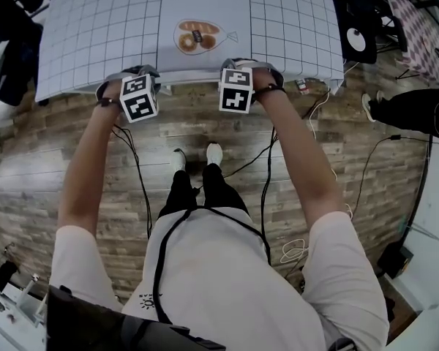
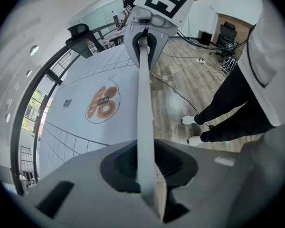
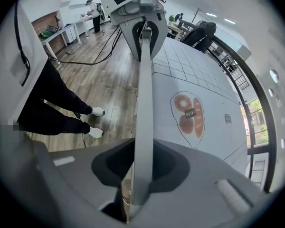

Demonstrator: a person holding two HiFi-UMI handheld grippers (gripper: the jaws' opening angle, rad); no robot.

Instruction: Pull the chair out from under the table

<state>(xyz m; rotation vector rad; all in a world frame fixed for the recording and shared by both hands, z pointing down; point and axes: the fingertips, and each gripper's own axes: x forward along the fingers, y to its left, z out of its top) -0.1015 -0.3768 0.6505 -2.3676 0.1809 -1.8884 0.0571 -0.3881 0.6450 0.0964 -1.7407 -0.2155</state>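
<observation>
The left gripper (image 2: 145, 177) had its jaws pinched on the thin grey top edge of the chair (image 2: 145, 103). That edge ran straight out from between them to the right gripper (image 3: 138, 177), whose jaws were clamped on the same edge farther along. No more of the chair than this edge could be made out.

In the head view both grippers pointed steeply down at the near edge of the table (image 1: 80, 50), side by side and a little apart. The table, under a checked cloth, spread away on one side of the pinched edge, with a printed picture of bread (image 1: 197, 36) lying beyond the gap between the two pairs of jaws. On the other side of the edge lay the wooden floor (image 1: 205, 123), where the person's white shoes (image 1: 214, 153) stood near black cables (image 1: 135, 167).
</observation>
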